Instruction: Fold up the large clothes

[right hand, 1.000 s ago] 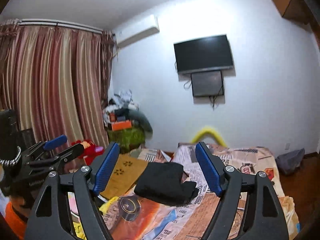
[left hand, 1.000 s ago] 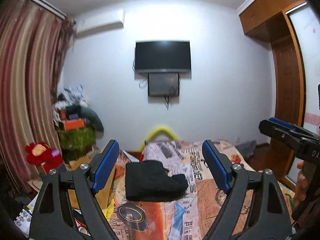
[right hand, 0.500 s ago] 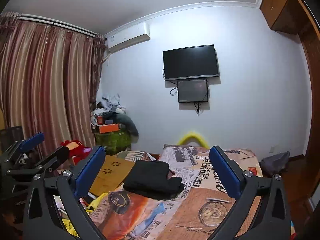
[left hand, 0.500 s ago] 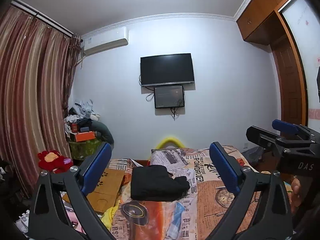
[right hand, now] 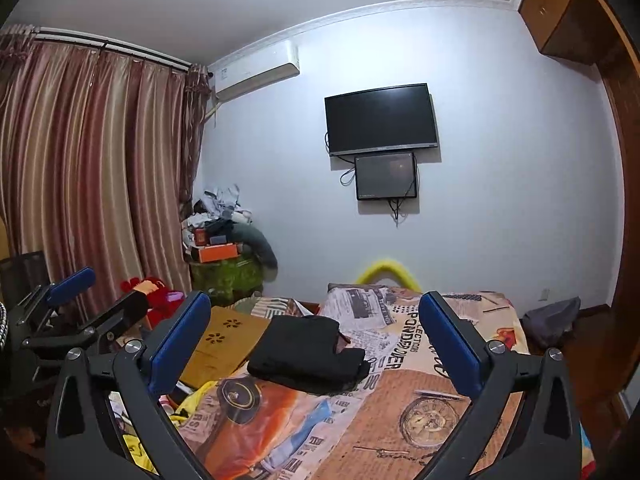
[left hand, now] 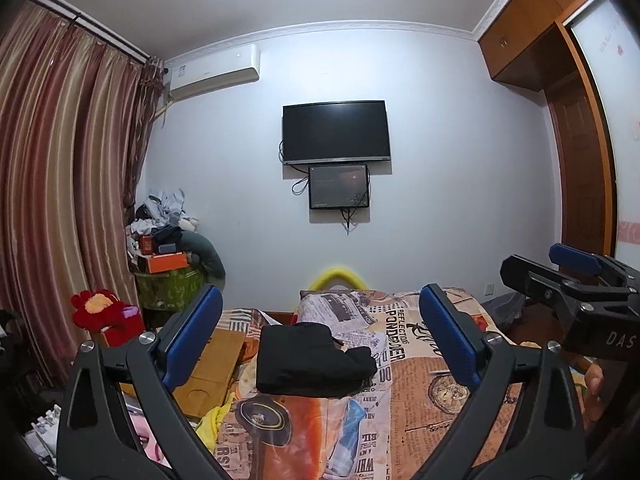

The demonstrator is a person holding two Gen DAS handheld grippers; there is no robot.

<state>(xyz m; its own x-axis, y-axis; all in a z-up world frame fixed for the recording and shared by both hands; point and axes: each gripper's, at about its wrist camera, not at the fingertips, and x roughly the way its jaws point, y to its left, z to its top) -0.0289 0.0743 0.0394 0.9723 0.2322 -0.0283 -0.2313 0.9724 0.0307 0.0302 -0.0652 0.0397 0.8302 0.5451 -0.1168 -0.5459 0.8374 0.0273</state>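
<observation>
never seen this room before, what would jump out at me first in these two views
The folded black garment lies alone in the middle of the bed's newspaper-print bedspread, dark against the orange. Straight ahead on the pale wall hangs a black television with a smaller screen just under it. In the foreground the left gripper and right gripper both gape wide open, holding nothing.
</observation>
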